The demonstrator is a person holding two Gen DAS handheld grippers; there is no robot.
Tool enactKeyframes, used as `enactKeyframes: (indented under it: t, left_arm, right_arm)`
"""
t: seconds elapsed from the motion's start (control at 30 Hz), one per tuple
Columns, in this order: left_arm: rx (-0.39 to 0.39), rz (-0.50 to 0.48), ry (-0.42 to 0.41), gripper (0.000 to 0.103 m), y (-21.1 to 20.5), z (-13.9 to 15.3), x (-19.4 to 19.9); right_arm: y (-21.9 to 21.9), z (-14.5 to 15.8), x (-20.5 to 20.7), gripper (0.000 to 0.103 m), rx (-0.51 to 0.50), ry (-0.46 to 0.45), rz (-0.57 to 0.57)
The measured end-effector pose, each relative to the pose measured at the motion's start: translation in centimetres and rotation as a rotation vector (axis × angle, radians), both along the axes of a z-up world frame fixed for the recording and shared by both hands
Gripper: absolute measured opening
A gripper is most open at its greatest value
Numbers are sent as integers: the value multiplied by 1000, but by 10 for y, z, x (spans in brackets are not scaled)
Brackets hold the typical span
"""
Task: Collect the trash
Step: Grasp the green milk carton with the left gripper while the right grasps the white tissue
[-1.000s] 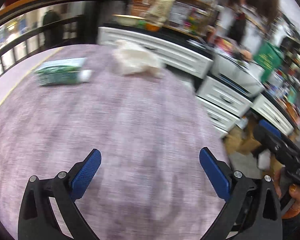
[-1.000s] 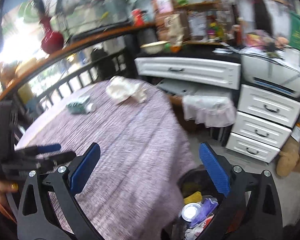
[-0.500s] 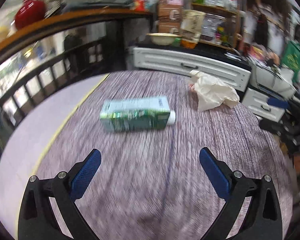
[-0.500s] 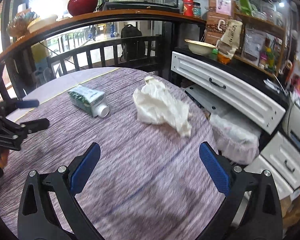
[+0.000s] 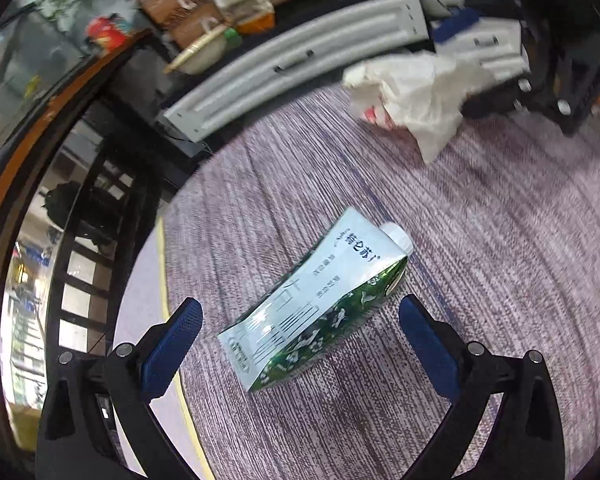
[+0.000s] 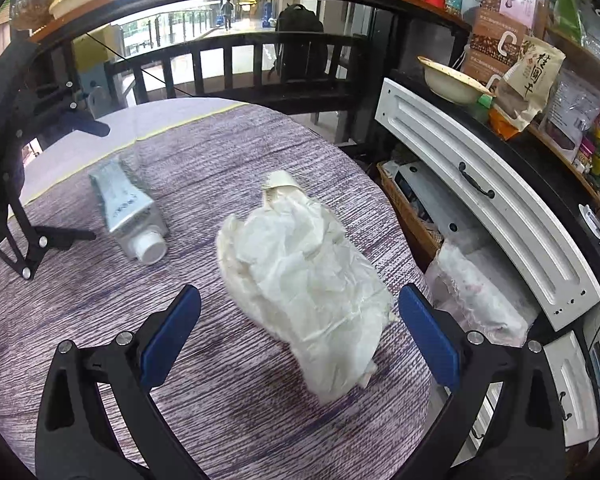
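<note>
A green and white drink carton (image 5: pixel 319 304) with a white cap lies on its side on the purple-striped tablecloth (image 5: pixel 479 240). My left gripper (image 5: pixel 300 332) is open, its blue pads on either side of the carton's near end, not touching. A crumpled white paper wrapper (image 6: pixel 303 280) lies on the same cloth; my right gripper (image 6: pixel 300 328) is open around its near part. The carton also shows in the right wrist view (image 6: pixel 130 212), with the left gripper (image 6: pixel 28 208) beside it. The wrapper shows in the left wrist view (image 5: pixel 415 92).
White drawer cabinets (image 6: pixel 479 192) stand close to the table's right edge, with a bowl (image 6: pixel 451 80) and packets on top. A dark railing (image 6: pixel 236 64) runs behind the table. A white bag (image 6: pixel 475 296) sits below the table edge.
Both grippers have moved forward over the table. The left has closed in on the carton, the right on the wrapper. Both stay open.
</note>
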State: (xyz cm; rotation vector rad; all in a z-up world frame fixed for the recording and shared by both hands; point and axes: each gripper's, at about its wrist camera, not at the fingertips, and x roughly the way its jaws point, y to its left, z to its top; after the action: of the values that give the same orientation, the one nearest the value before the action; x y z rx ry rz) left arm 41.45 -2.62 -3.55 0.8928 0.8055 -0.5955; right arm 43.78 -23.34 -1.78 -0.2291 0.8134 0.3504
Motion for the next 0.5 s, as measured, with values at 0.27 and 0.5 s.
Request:
enactKeyframes:
  t: [0.27,0.5]
  left_arm:
    - [86,-12,34,92,-9,-23,8]
    - [81,58,-36,71,-6,-24,-1]
  right_arm:
    - [3,-18,4,63,-2,-6,13]
    - [5,-16,-9,19,14,-57,-3]
